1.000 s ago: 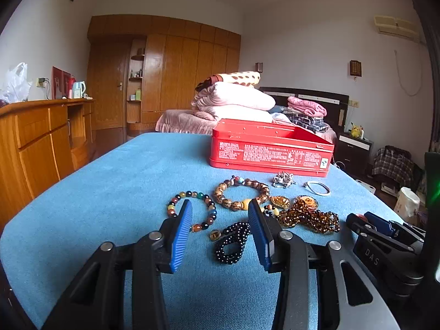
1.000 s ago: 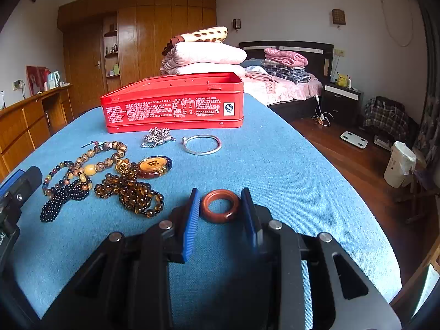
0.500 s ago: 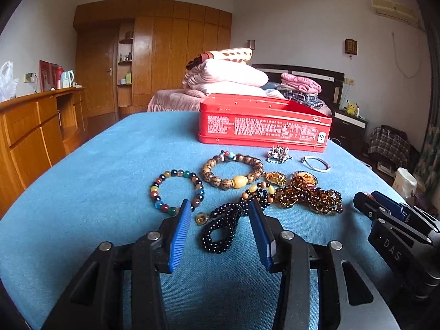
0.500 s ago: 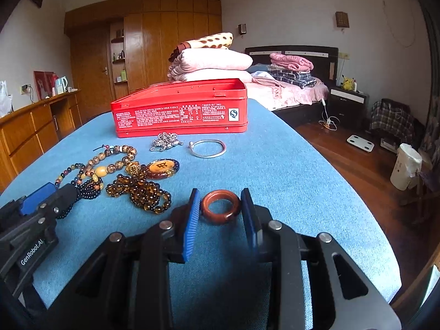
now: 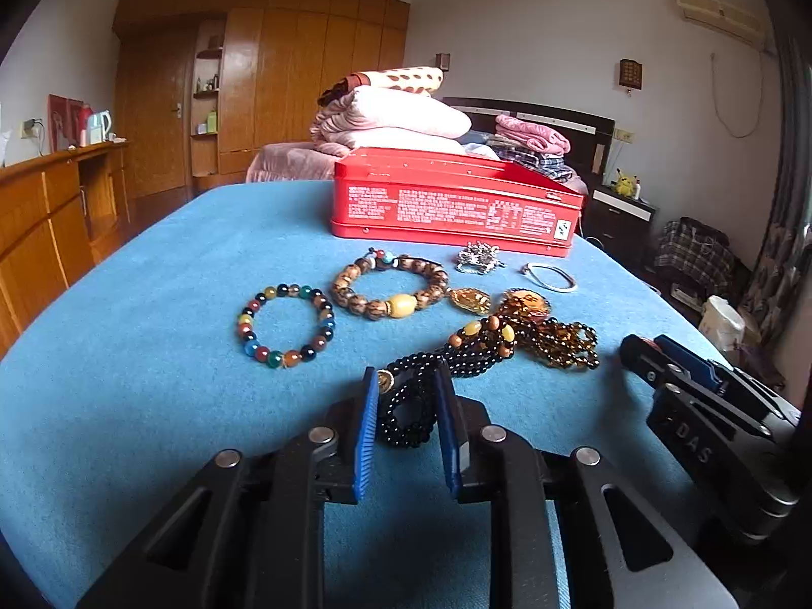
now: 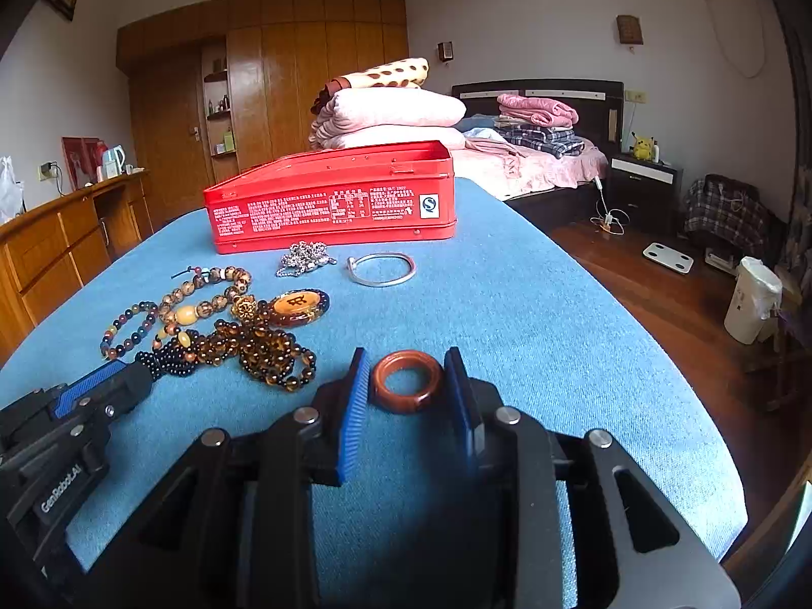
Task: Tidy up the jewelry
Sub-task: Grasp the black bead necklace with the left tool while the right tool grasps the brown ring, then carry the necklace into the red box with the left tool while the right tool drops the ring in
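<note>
Closing just now, the left gripper (image 5: pixel 407 408) has its blue pads pressing a black bead strand (image 5: pixel 411 406) on the blue tabletop (image 5: pixel 152 380); the right gripper (image 6: pixel 406 385) clamps a reddish-brown ring (image 6: pixel 406 380). Farther off stands a red tin (image 6: pixel 330 198).

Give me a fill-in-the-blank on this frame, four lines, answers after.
1. The right gripper is shut on a reddish-brown ____.
2. The left gripper has just been closing, with a loop of ____ beads between its fingers.
3. The tin behind the jewelry is ____ in colour.
4. The silver bangle lies on the ____ cloth.

Answers: ring; black; red; blue
</note>
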